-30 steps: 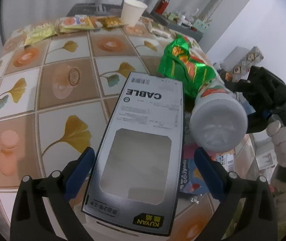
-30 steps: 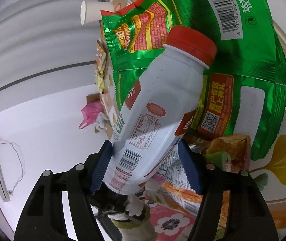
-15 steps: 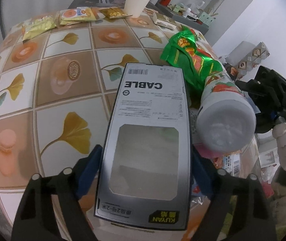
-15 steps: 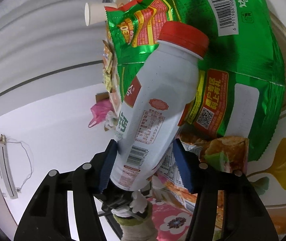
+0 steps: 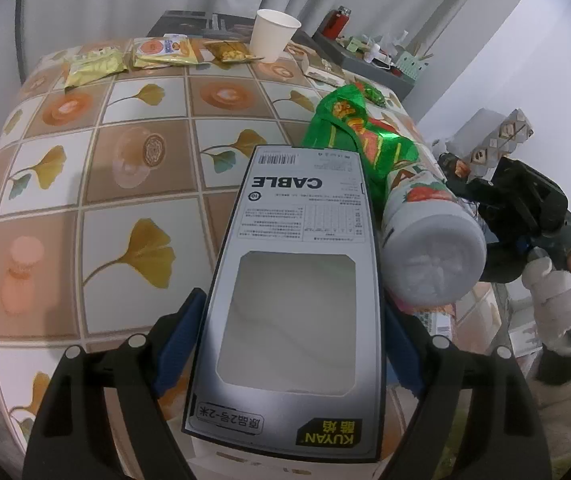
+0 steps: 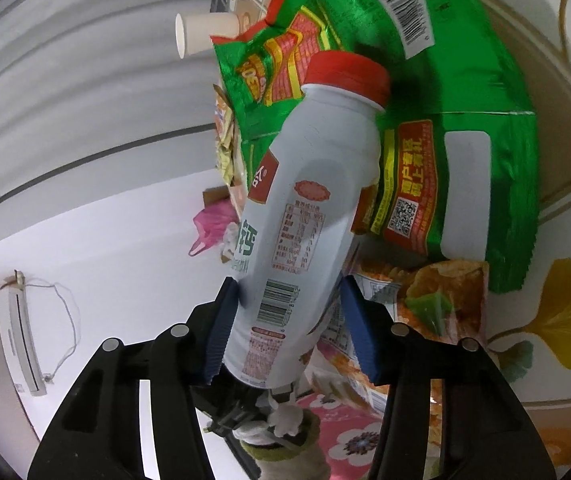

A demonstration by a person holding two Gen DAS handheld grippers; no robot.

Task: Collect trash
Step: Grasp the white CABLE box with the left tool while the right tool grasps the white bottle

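The left claw clamps the cable box above the bench; the right claw is closing on the tilted drink bottle. Squeeze the bottle gently and lift level, clear of the green bag.

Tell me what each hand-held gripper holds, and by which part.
The left hand-held gripper grips the cable box across its long sides, near the windowed end. The right hand-held gripper, jaws closing, clamps the bottle near its base.
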